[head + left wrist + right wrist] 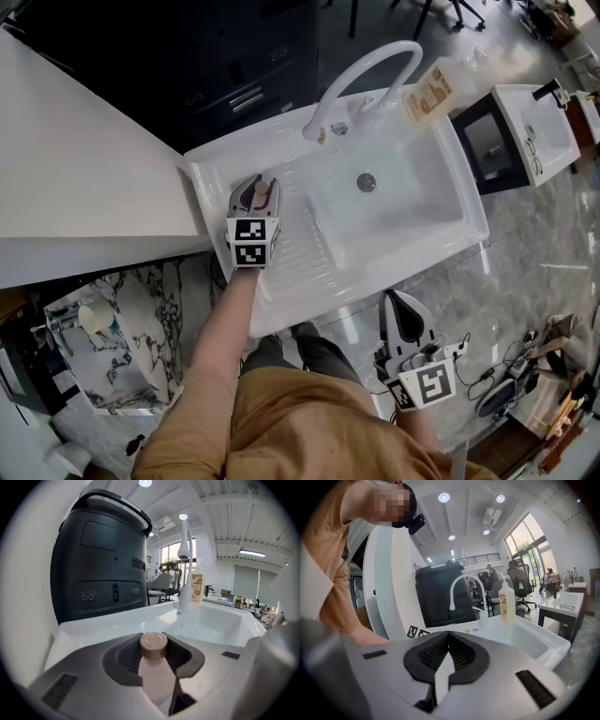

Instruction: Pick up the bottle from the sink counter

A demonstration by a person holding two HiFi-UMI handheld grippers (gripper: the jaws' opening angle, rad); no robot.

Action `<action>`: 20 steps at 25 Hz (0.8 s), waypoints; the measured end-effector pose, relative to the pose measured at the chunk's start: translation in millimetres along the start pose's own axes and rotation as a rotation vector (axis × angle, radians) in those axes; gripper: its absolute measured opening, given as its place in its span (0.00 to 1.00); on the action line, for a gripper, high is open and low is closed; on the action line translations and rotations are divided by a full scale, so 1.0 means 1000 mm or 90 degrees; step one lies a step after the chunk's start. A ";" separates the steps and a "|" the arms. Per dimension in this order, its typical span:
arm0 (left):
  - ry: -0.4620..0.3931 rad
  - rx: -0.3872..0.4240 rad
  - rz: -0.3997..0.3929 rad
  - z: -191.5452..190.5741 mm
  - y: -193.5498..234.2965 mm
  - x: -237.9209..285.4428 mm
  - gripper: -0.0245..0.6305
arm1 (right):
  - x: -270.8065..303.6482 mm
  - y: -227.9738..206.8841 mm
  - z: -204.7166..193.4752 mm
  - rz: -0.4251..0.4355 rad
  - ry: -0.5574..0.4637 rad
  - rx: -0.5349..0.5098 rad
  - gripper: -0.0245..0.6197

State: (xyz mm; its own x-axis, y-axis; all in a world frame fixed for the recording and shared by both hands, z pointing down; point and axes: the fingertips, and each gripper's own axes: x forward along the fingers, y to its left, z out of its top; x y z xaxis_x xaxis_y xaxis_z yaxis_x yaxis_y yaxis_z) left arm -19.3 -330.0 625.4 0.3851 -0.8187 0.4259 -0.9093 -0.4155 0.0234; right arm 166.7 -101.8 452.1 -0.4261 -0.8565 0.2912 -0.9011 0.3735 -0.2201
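In the head view the left gripper [255,187] reaches over the ribbed drainboard of the white sink counter [300,258], with the small brown-capped bottle [264,193] standing between its jaws, well apart from the faucet [361,70] and the soap dispenser [433,89] at the far rim. The right gripper [398,302] hangs off the counter's near edge, beside the person's body. In the left gripper view the dark pads sit against the pale bottle just below its cap, so the jaws look clamped on it; whether its base has left the drainboard cannot be told. In the right gripper view the jaws are together with nothing between them. The hold is high on a smooth, narrowing neck, so a quick lift could probably let the bottle slip down or swing. Dropped on the sloped ribs, it might roll into the basin.
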 end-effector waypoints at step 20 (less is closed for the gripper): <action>-0.029 0.008 -0.022 0.023 0.002 -0.038 0.23 | 0.003 0.017 0.012 0.026 -0.018 -0.017 0.04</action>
State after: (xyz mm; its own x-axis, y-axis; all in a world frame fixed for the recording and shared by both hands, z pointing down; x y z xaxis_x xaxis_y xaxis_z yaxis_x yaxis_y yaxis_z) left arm -32.0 -308.5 587.8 0.4228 -0.8209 0.3839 -0.8935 -0.4484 0.0251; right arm 150.8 -102.2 438.4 -0.4602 -0.8500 0.2561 -0.8852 0.4172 -0.2059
